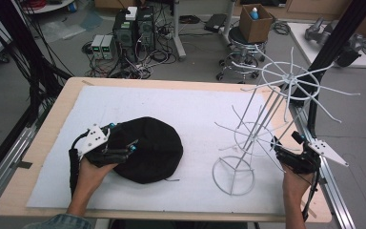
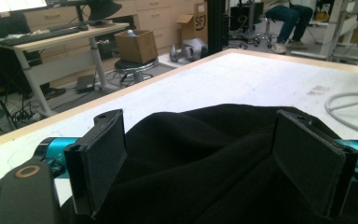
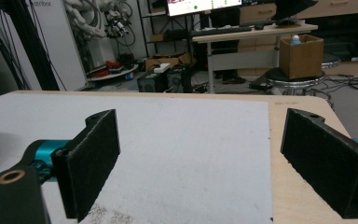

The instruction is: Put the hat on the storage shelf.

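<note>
Soft black fabric of the rounded hat [image 2: 205,158] is bunching between the left gripper [image 2: 209,158]'s spread felt-faced jaws on the white mat [image 1: 190,109], while the right gripper [image 3: 205,158] is gaping beside the wire rack [image 1: 267,119].

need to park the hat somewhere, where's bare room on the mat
Free: the white mat behind the black hat, and the strip between hat and wire rack. Crowded: the right side, where the rack's prongs spread beside the right gripper.
</note>
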Available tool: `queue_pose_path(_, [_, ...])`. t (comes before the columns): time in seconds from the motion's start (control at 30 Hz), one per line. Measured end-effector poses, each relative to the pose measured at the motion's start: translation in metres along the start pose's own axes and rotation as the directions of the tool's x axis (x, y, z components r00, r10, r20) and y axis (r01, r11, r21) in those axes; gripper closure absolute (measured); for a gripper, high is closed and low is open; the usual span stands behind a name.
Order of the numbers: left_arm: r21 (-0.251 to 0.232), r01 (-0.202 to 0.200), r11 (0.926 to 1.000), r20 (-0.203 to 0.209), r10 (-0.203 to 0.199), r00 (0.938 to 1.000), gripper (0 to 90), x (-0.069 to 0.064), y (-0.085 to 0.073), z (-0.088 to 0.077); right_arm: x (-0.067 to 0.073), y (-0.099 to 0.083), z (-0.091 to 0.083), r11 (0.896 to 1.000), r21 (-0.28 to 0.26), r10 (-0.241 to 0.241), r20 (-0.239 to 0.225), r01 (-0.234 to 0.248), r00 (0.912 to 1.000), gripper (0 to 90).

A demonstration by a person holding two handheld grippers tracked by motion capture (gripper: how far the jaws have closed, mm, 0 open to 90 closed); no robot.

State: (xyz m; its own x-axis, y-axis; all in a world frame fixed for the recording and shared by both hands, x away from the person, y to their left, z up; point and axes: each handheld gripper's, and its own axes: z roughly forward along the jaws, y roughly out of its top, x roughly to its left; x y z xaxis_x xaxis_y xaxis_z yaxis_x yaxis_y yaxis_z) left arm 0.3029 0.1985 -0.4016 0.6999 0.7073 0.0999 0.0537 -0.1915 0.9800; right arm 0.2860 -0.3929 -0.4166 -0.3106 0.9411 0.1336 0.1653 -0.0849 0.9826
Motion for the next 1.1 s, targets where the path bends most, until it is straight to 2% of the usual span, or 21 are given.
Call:
queue_pose_path(0.23, [0.025,-0.025,0.9994,0.026,0.024,0.9994,18.4,-0.004,-0.003,0.007,0.0,0.0,0.0,1.0,-0.007,0.007,-0.013,-0.007,0.9999,10.9])
queue_pose_path(0.37, [0.041,-0.056,0.9976,0.04,0.054,0.9977,19.6,-0.009,-0.003,0.01,0.001,0.0,0.0,1.0,0.003,0.026,-0.017,-0.026,0.9995,10.9])
queue_pose_path(0.4, [0.059,-0.057,0.9966,0.047,0.054,0.9974,19.9,-0.009,-0.004,0.011,-0.001,0.0,0.0,1.0,-0.005,0.013,-0.014,-0.013,0.9998,10.9])
queue_pose_path(0.57, [0.087,-0.044,0.9952,0.052,0.039,0.9979,19.1,-0.01,-0.006,0.013,-0.002,0.0,0.0,1.0,-0.002,0.016,-0.021,-0.016,0.9996,10.9])
queue_pose_path(0.7, [0.102,-0.054,0.9933,0.048,0.05,0.9976,19.6,-0.011,-0.007,0.014,-0.001,0.0,0.0,1.0,-0.006,0.018,-0.022,-0.018,0.9996,10.9])
queue_pose_path(1.03, [0.172,-0.104,0.9796,0.047,0.097,0.9942,34.0,-0.014,-0.009,0.017,-0.003,0.0,-0.001,1.0,-0.004,0.03,-0.025,-0.03,0.9993,10.9])
queue_pose_path(1.1, [0.178,-0.11,0.9778,0.048,0.103,0.9935,39.9,-0.014,-0.01,0.017,-0.003,0.0,-0.001,1.0,-0.004,0.028,-0.025,-0.028,0.9993,10.9])
